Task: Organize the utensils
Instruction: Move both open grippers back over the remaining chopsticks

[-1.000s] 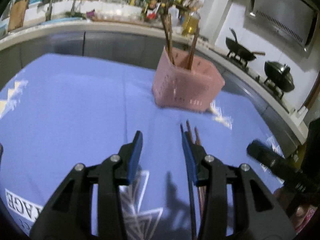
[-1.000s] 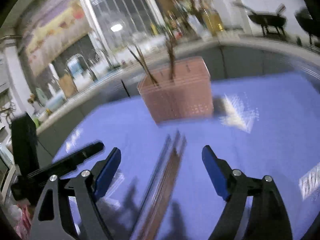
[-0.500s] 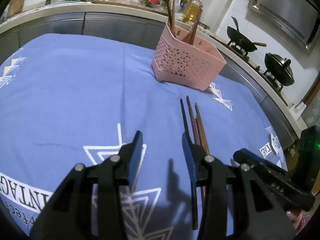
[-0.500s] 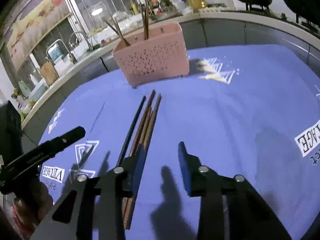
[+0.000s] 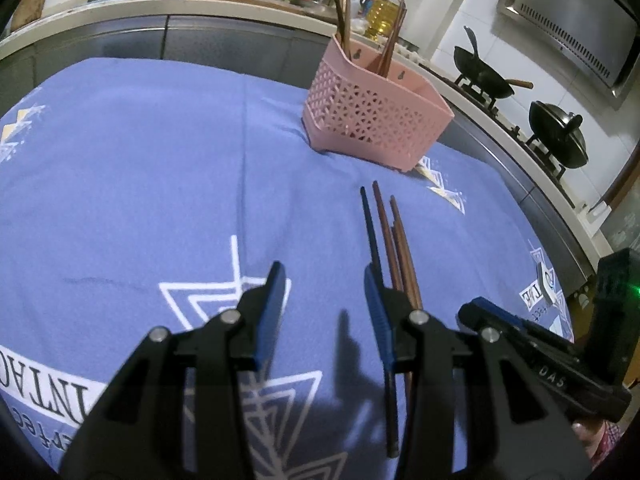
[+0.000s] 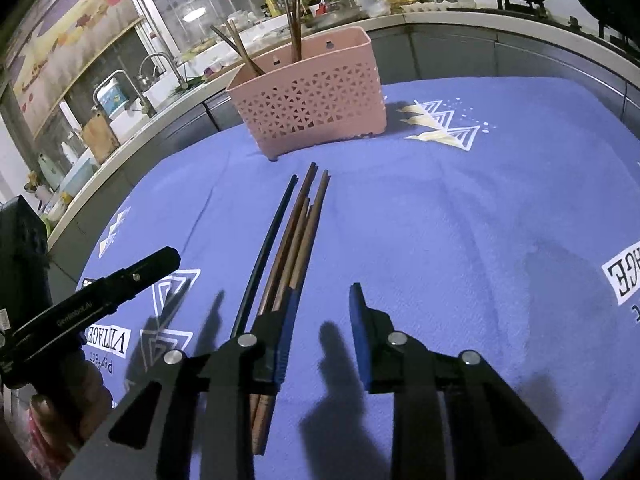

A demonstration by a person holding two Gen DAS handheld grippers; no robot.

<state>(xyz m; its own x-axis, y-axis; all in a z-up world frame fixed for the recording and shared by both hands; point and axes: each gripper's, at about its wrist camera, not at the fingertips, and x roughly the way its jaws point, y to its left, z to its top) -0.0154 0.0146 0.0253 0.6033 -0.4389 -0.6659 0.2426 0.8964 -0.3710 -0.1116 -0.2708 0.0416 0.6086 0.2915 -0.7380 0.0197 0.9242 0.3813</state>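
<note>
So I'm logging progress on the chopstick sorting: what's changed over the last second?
The right tool came down toward the loose chopsticks on the blue cloth and narrowed its opening; one finger now sits over the bundle's near end. The left tool dipped lower too, still open and empty. Nothing was gripped or released. The chopsticks lie as before, and the pink basket keeps its upright chopsticks.

Right gripper: jaws far narrower than a second ago, though a gap remains with nothing in it. It has dropped and closed in on the loose chopsticks; its left finger now lies over their near ends, where before the bundle sat midway between the fingers. Left gripper: lower, tilted down toward the cloth, gap unchanged. Motion blur gone from both views. Pink basket sits higher in both views.
</note>
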